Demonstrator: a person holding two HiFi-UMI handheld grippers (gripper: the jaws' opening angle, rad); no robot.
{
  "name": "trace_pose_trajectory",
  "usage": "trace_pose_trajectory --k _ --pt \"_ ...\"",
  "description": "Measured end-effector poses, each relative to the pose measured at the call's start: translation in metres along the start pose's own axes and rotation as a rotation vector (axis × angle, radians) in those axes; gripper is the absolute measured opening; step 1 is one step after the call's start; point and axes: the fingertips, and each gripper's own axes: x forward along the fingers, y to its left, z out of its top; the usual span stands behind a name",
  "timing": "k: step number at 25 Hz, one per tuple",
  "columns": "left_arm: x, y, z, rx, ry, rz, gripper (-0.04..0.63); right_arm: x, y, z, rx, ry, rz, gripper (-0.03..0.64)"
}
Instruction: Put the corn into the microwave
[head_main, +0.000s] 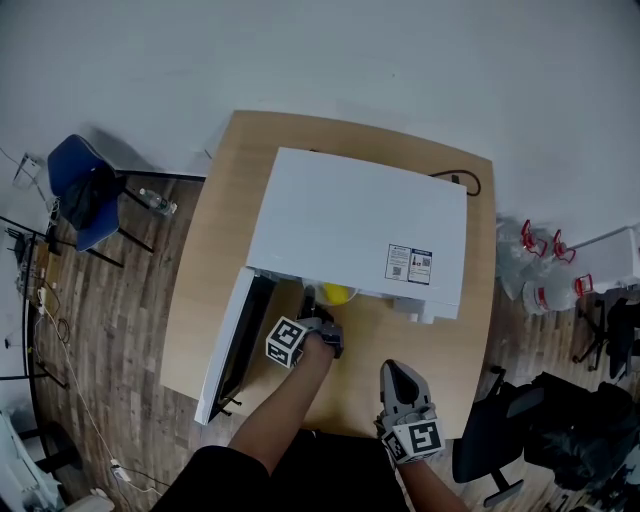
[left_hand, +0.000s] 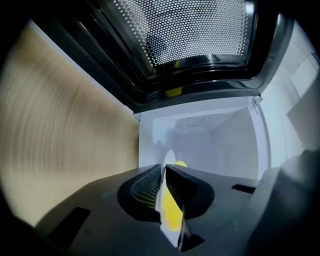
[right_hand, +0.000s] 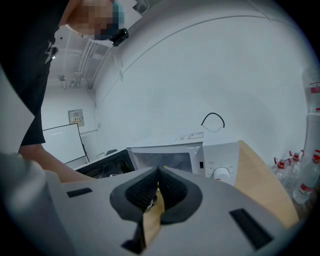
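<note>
The white microwave (head_main: 360, 225) stands on the wooden table (head_main: 195, 300) with its door (head_main: 232, 345) swung open to the left. The yellow corn (head_main: 338, 294) lies just inside the opening. My left gripper (head_main: 311, 299) is at the mouth of the cavity, close beside the corn. In the left gripper view its jaws (left_hand: 164, 168) meet at the tips with nothing pinched, and the corn (left_hand: 173, 212) shows behind them on the cavity floor. My right gripper (head_main: 396, 371) hovers over the table's front edge, shut and empty (right_hand: 158, 174), facing the microwave (right_hand: 220, 155).
A blue chair (head_main: 85, 195) stands left of the table. Water bottles (head_main: 545, 270) and a black chair (head_main: 500, 430) are on the right. A black cable (head_main: 462, 181) loops behind the microwave. The open door (right_hand: 102, 167) juts out over the table's left front.
</note>
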Motion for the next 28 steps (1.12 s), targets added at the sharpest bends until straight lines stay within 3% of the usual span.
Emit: trace_pose_trajectory --k 6,9,12,17,19,21,28 --pt "0.015 -0.006 0.001 0.031 0.025 -0.012 0.035 0.002 -0.003 -0.001 -0.006 0.005 -0.007 0.060" --pt "0.012 -0.011 0.001 0.092 0.050 -0.038 0.040 0.003 -0.004 0.000 -0.004 0.002 -0.007 0.060" --pt "0.007 -0.010 -0.002 0.102 0.098 -0.059 0.114 0.004 -0.003 0.001 -0.008 0.002 -0.005 0.060" --pt "-0.011 0.000 -0.013 0.133 0.186 -0.029 0.111 0.006 0.000 0.002 -0.010 -0.003 -0.003 0.060" --pt "-0.015 0.003 -0.017 0.148 0.205 -0.026 0.077 0.007 0.003 0.002 -0.010 -0.003 -0.001 0.060" --pt "-0.017 0.001 -0.021 0.177 0.224 -0.043 0.056 0.007 0.005 0.002 -0.011 -0.001 -0.003 0.060" --pt "-0.014 -0.004 -0.029 0.172 0.263 -0.076 0.037 0.005 0.009 0.000 -0.011 0.002 -0.008 0.060"
